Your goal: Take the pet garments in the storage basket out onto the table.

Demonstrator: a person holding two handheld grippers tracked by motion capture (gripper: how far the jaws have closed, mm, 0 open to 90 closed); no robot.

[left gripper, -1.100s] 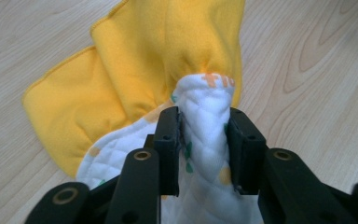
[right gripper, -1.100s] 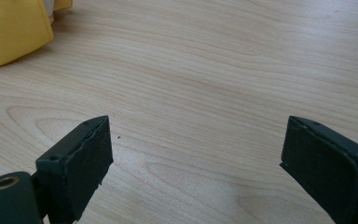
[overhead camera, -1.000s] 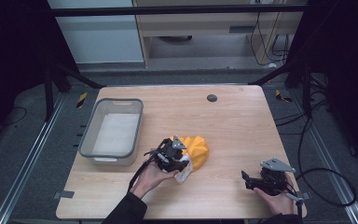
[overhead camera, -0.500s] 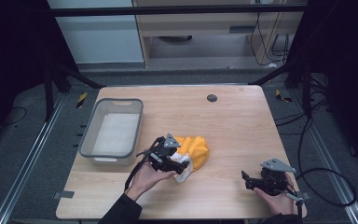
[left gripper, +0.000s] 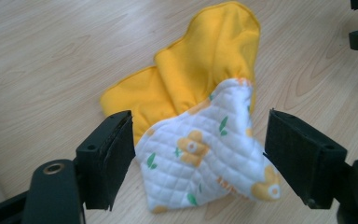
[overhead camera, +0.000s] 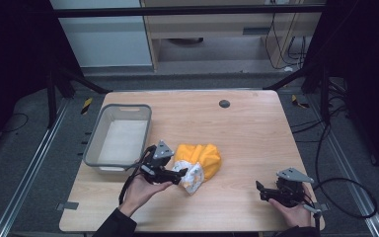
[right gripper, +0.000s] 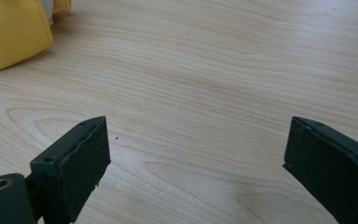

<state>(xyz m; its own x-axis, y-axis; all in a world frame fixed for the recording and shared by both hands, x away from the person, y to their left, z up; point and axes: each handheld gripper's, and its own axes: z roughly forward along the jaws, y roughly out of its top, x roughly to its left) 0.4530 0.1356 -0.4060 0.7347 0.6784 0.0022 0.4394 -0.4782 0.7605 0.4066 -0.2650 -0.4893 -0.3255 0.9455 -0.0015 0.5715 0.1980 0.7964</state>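
Cloth [overhead camera: 200, 159] lying loose on the table [overhead camera: 256, 133], both grippers wide.

Yellow on one face and quilted white with a flower print on the other, the cloth sits crumpled just right of the grey bin [overhead camera: 120, 140]. The left gripper [left gripper: 200, 154], between bin and cloth, has just been opening its jaws; the white quilted corner lies between them, but the pads stand clear of it on both sides. The right gripper [right gripper: 196, 163] rests well to the right of the cloth, jaws spread over bare wood, holding nothing.
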